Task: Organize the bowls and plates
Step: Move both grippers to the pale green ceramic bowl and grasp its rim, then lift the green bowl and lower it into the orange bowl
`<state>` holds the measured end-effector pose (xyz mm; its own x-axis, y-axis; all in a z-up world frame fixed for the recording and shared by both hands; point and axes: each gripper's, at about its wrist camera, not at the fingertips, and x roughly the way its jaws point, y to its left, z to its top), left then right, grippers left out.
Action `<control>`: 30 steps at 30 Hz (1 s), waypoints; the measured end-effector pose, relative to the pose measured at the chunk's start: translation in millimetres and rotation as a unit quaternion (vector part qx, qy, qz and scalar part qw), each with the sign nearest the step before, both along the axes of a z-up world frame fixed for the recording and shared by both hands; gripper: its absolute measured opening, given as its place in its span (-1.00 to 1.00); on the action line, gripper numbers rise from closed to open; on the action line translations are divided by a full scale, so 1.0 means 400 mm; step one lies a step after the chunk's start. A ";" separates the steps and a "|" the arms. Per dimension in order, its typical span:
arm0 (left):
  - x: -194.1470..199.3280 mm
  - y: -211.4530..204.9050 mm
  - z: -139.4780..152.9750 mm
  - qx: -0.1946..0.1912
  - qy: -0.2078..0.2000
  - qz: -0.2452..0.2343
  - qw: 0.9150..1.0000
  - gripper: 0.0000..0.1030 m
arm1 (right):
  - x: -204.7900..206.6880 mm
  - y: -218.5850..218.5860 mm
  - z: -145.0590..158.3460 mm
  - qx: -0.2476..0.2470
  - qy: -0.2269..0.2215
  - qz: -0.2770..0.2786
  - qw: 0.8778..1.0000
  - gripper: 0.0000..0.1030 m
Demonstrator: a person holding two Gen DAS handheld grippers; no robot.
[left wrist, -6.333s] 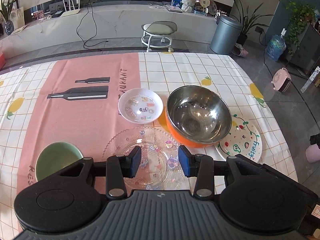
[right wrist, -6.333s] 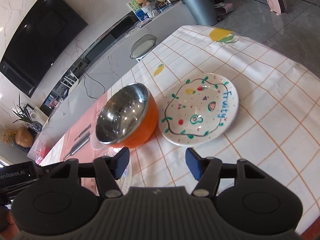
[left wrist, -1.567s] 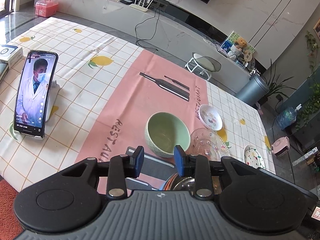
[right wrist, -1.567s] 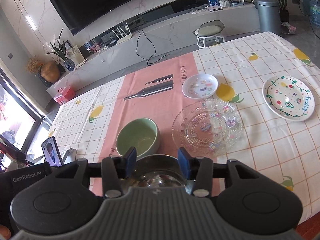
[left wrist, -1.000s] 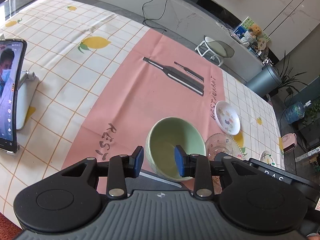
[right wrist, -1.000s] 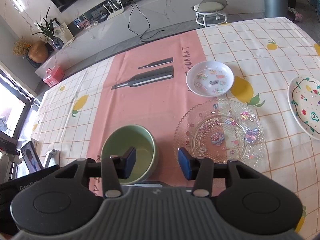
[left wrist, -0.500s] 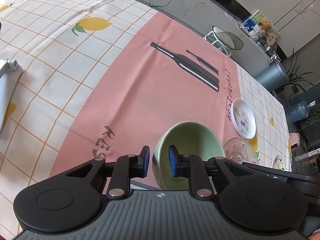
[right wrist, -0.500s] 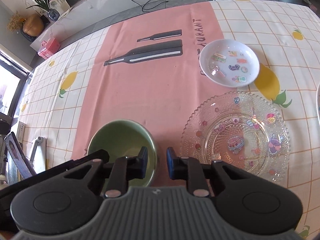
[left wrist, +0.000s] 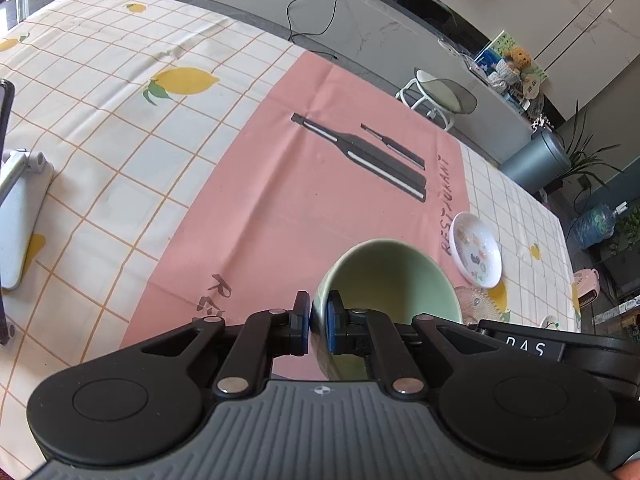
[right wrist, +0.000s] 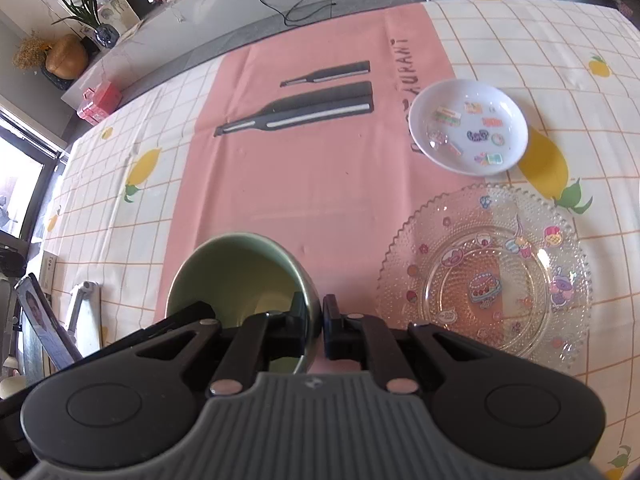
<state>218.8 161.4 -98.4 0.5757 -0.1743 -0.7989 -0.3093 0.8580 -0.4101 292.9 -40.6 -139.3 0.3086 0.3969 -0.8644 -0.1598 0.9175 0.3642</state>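
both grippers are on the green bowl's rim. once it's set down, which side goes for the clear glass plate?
Right, probably. The right gripper pinches the green bowl on its plate-side rim, with the clear glass plate directly beside it. The left gripper holds the opposite rim, so the bowl lies between it and the plate.

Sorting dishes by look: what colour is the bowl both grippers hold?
Pale green bowl, clearest in the right wrist view.

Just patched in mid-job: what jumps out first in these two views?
The green bowl, near the front edge of the pink runner, is pinched by both claws at once: the left claw on its left rim, the right claw on its right. Right of it lie a clear glass plate and a small white dish.
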 end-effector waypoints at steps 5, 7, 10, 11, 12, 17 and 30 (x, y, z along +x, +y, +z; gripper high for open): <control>-0.047 -0.007 0.083 0.008 -0.036 0.007 0.999 -0.83 | -0.041 -0.013 0.079 0.021 -0.035 -0.001 0.999 -0.89; -0.070 -0.017 0.116 0.011 -0.052 0.008 0.999 -0.83 | -0.065 -0.025 0.113 0.032 -0.049 -0.004 0.998 -0.89; -0.107 -0.034 0.165 0.018 -0.075 0.007 0.997 -0.83 | -0.109 -0.047 0.164 0.045 -0.073 -0.010 0.996 -0.88; -0.120 -0.040 0.180 0.021 -0.083 0.006 0.996 -0.83 | -0.124 -0.054 0.181 0.049 -0.082 -0.011 0.995 -0.88; -0.132 -0.047 0.193 0.022 -0.089 0.005 0.996 -0.83 | -0.140 -0.062 0.197 0.052 -0.090 -0.011 0.994 -0.88; -0.193 -0.081 0.235 0.030 -0.111 -0.006 0.993 -0.82 | -0.222 -0.112 0.250 0.071 -0.119 -0.022 0.990 -0.88; -0.309 -0.166 0.175 0.031 -0.088 -0.050 0.994 -0.82 | -0.398 -0.232 0.195 0.083 -0.110 -0.066 0.988 -0.87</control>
